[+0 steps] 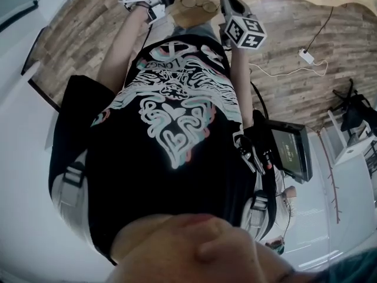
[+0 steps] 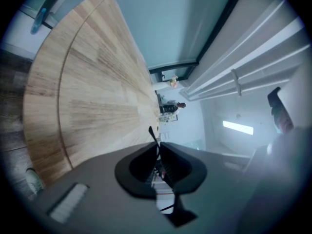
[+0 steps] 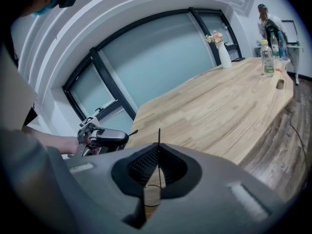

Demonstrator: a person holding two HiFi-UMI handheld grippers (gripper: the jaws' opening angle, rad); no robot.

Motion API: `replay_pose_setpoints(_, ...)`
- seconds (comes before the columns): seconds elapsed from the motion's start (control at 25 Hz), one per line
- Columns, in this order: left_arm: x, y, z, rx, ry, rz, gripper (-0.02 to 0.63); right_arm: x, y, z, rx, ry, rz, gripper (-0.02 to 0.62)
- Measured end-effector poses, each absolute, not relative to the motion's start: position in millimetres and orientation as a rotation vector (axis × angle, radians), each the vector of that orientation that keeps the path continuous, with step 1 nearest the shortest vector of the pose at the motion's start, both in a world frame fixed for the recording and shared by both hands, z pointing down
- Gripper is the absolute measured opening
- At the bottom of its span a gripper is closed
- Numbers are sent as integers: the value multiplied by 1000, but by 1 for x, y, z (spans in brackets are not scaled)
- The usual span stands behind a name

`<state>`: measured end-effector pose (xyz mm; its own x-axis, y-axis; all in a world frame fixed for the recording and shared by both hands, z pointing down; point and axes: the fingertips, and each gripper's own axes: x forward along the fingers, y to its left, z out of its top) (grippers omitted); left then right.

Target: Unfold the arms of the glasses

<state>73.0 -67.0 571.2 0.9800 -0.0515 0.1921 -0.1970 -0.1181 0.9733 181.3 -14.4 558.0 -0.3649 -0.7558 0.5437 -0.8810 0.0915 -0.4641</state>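
left gripper (image 2: 157, 143) closed on glasses arm (image 2: 153, 132), right gripper (image 3: 159, 148) closed on glasses (image 1: 199, 5)

Item count: two grippers, the left gripper (image 2: 157, 147) and the right gripper (image 3: 158, 143). One pair of glasses (image 1: 200, 5). One wooden table (image 3: 219, 101). At the far end of the table, one white vase (image 3: 224, 55). To its right, one clear bottle (image 3: 266, 58); any others behind it cannot be counted. One bystander (image 3: 265, 16) at far right. One screen (image 1: 290, 149). One white adapter (image 1: 306, 55) on the floor.
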Motion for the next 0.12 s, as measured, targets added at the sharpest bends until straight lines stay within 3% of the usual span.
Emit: replay_pose_setpoints(0.12, 76, -65, 572, 1702, -175, 127, 9, 183, -9, 559, 1674, -2183, 1139, 5)
